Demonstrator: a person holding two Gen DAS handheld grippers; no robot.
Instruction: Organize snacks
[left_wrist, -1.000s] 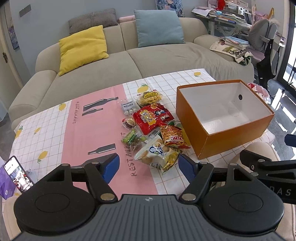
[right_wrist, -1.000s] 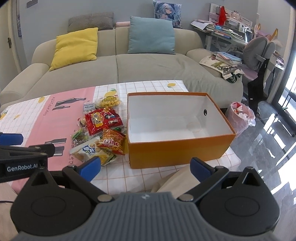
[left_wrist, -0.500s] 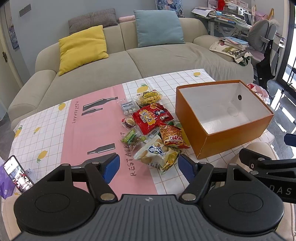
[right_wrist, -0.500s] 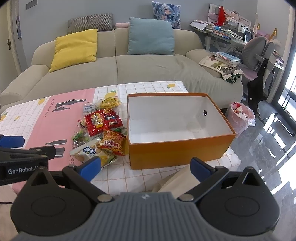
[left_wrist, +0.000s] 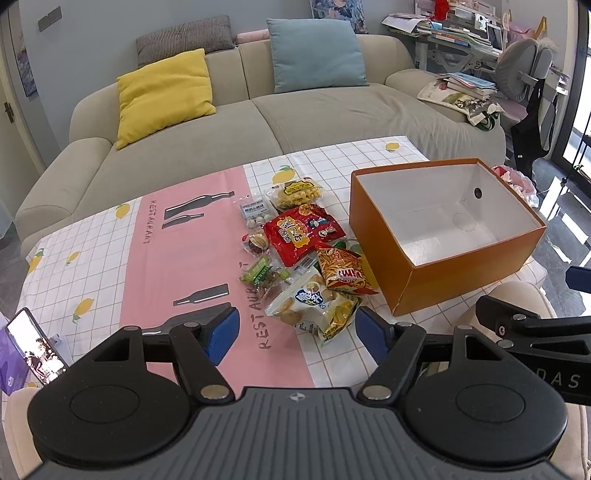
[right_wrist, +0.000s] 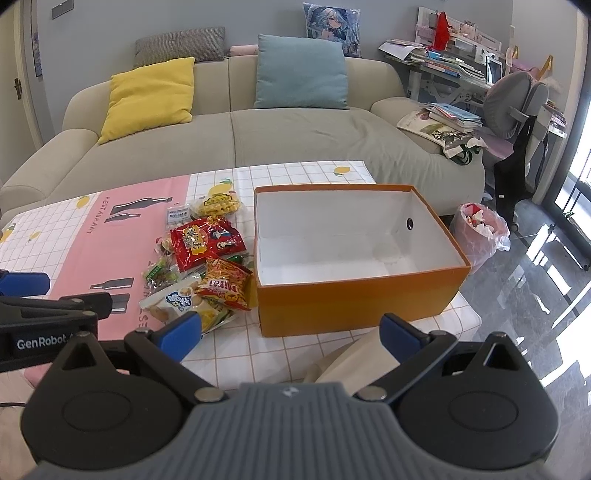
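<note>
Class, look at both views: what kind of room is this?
Most likely a home living room: a beige sofa with cushions behind a cloth-covered low table, and a cluttered study desk in the corner.

Beige fabric sofa (left_wrist: 295, 110) behind bench; yellow square cushion (left_wrist: 162, 92), teal square cushion (left_wrist: 314, 51), grey checked cushion (left_wrist: 184, 37) on it. Smartphone with lit screen (left_wrist: 35, 347) at bench's left edge. Grey office chair (right_wrist: 513, 99), cluttered desk (right_wrist: 450, 62), bin with clear plastic liner (right_wrist: 480, 229) at right.
</note>
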